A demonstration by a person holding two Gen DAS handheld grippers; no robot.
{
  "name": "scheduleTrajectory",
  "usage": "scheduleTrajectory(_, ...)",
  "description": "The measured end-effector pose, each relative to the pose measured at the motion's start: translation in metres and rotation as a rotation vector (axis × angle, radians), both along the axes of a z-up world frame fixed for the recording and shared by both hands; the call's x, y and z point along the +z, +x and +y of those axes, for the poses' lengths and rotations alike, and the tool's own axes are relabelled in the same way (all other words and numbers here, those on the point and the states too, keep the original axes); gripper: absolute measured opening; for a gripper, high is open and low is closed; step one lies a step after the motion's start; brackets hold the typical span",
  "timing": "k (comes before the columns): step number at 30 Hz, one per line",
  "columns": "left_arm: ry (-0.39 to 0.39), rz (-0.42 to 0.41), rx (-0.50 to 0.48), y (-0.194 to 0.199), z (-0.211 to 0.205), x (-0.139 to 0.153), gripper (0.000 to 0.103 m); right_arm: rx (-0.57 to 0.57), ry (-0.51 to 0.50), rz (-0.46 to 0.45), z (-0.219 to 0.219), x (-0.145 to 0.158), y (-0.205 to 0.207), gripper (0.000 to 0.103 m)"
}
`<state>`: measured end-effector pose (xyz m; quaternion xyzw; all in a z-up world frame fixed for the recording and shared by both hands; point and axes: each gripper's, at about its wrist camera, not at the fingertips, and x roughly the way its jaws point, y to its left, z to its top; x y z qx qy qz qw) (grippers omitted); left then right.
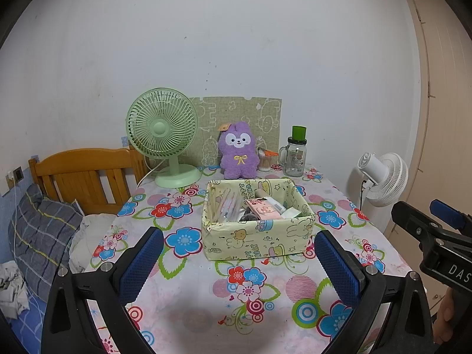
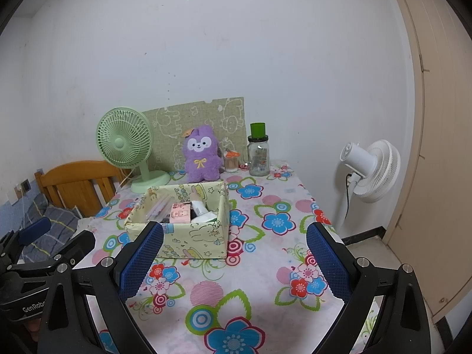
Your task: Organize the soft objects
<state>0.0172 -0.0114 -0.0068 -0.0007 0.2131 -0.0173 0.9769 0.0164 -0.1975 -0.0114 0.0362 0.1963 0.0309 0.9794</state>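
Nearest to us, low in each wrist view, both tools hang above the near edge of the surface [image 1: 188, 292]. The left hand-held gripper [image 1: 240, 262] has its jaws spread wide with nothing between the blue pads, and the right hand-held gripper [image 2: 234, 261] is just as wide and just as empty.

Mid-frame sits one fabric box [image 1: 256, 242], already crowded with small packets, a pink carton and what looks like pens; we cannot count them surely. At the far edge, centre of the frame, one purple plush rabbit [image 1: 236, 153] sits upright against the patterned board [image 1: 236, 112], well apart from both tools. We take it as the soft thing to be put in order.

The trouble we foresee lies around it:
- Reaching over the box, a finger could catch its rim and drag it, since it looks light.
- One glass jar [image 1: 295, 159] with a green cap stands near the rabbit towards the right of the frame, and one small pot of cotton swabs [image 1: 264, 162] is just beside the rabbit; a wide-spread jaw could knock either over.
- One green desk fan [image 1: 162, 132] stands left of the rabbit, its cord trailing off the surface.
- The plush may squash and slip if pinched only by its fur.
- The full box may not take it.

One white standing fan [image 1: 380, 177] is beyond, on the floor at the right of the frame, out of our way.
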Motion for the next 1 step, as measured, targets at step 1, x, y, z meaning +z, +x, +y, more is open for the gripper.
scheduleTrajectory(1, 0.000, 0.000, -0.001, -0.0005, -0.0002, 0.0000, 0.103, 0.001, 0.000, -0.001, 0.0005, -0.0001, 0.0000, 0.099)
